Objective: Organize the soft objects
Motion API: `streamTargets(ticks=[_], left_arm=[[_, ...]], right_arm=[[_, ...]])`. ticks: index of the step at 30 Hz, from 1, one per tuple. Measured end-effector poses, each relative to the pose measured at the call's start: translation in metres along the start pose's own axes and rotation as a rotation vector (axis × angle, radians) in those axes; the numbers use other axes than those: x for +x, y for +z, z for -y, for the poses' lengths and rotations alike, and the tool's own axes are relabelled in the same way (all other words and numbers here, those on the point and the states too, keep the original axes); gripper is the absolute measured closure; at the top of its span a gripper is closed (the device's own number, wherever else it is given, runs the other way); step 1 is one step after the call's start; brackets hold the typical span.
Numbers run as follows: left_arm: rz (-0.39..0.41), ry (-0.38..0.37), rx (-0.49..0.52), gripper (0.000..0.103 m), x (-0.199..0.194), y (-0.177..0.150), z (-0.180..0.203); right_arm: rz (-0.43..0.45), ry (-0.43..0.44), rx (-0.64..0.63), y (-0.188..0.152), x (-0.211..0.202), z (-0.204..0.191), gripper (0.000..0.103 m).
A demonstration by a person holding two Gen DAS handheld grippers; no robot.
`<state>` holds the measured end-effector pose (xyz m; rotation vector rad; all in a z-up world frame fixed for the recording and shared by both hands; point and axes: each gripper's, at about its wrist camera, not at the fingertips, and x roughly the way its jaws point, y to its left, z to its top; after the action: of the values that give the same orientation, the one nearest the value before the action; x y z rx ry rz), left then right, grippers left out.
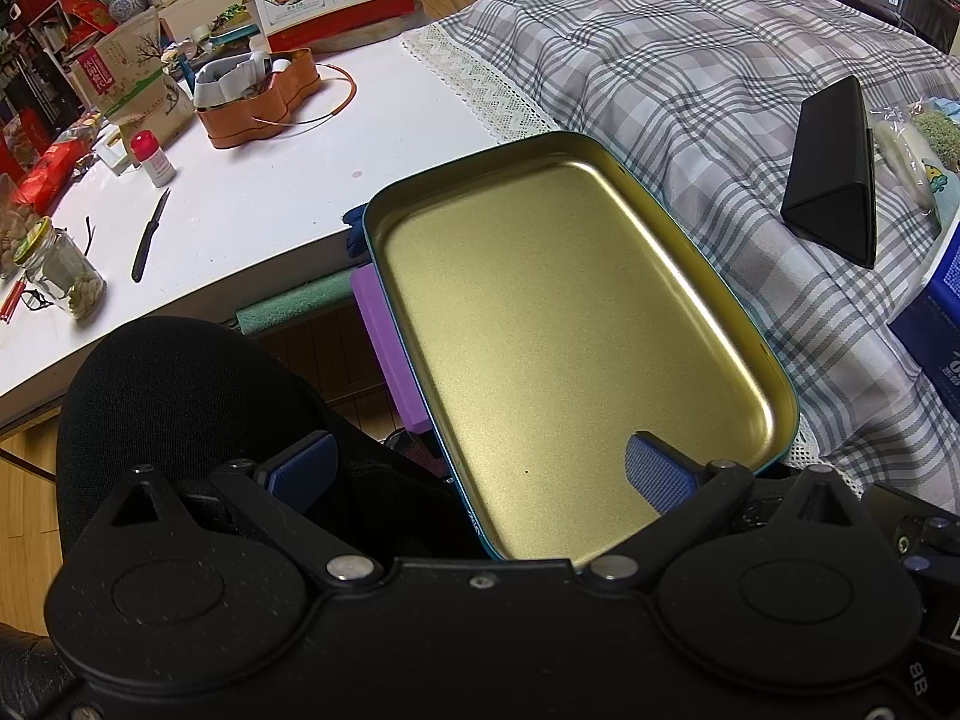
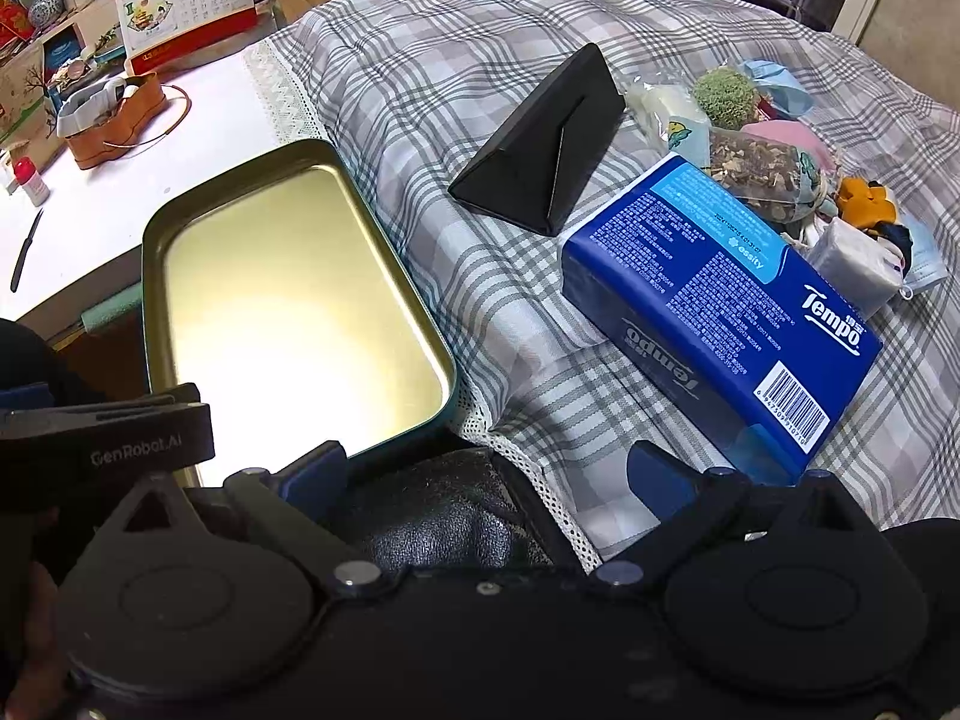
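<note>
An empty tin tray [image 1: 564, 324], gold inside with a teal rim, lies at the edge of the plaid bed cover [image 1: 690, 60]. My left gripper [image 1: 480, 471] is open; the tray's near corner sits between its fingers, and the right finger hovers over the tray floor. In the right wrist view, the tin tray [image 2: 288, 300] is front left and my right gripper [image 2: 492, 477] is open and empty above the cover's lace hem. A blue Tempo tissue pack [image 2: 720, 294] lies just ahead of its right finger. Behind that is a pile of soft items [image 2: 774, 138]: a green fuzzy ball, face masks, pink cloth and a small tissue packet.
A black triangular case [image 2: 540, 144] rests on the cover between the tray and the pile. The white table [image 1: 270, 180] to the left holds a knife [image 1: 150, 234], a glass jar [image 1: 63, 273], an orange box [image 1: 258, 102] and a calendar. A purple block [image 1: 384, 336] shows under the tray.
</note>
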<state>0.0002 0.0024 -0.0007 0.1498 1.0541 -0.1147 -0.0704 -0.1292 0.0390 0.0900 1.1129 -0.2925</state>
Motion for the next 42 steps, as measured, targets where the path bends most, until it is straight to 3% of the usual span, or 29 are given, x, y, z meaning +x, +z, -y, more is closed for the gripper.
streamTargets(ticks=[8,16,20,23,29,33,38,42], left_arm=[[0.025,-0.022,-0.023,0.004,-0.005,0.003,-0.005],[0.049,-0.048,-0.042,0.005,-0.009,0.013,-0.006],[0.066,-0.064,-0.024,0.007,-0.015,0.018,0.001],[0.091,-0.065,0.017,0.007,-0.021,0.023,0.013],[0.129,-0.091,0.116,0.007,-0.031,0.035,0.048],[0.148,-0.1,0.184,0.006,-0.034,0.044,0.074],[0.169,-0.115,0.245,0.006,-0.038,0.055,0.101],[0.175,-0.131,0.27,0.006,-0.038,0.065,0.12]], right_arm=[[0.033,-0.014,-0.018,0.0,-0.005,0.0,0.003],[0.181,-0.105,-0.072,0.003,-0.022,0.012,0.003],[0.21,-0.109,-0.028,0.009,-0.027,0.038,0.005],[0.249,-0.123,0.077,0.017,-0.029,0.072,0.006],[0.261,-0.228,0.364,0.034,-0.026,0.163,0.004],[0.286,-0.291,0.482,0.046,-0.024,0.214,0.001],[0.249,-0.401,0.626,0.065,-0.009,0.267,0.001],[0.25,-0.379,0.716,0.075,0.001,0.302,0.001]])
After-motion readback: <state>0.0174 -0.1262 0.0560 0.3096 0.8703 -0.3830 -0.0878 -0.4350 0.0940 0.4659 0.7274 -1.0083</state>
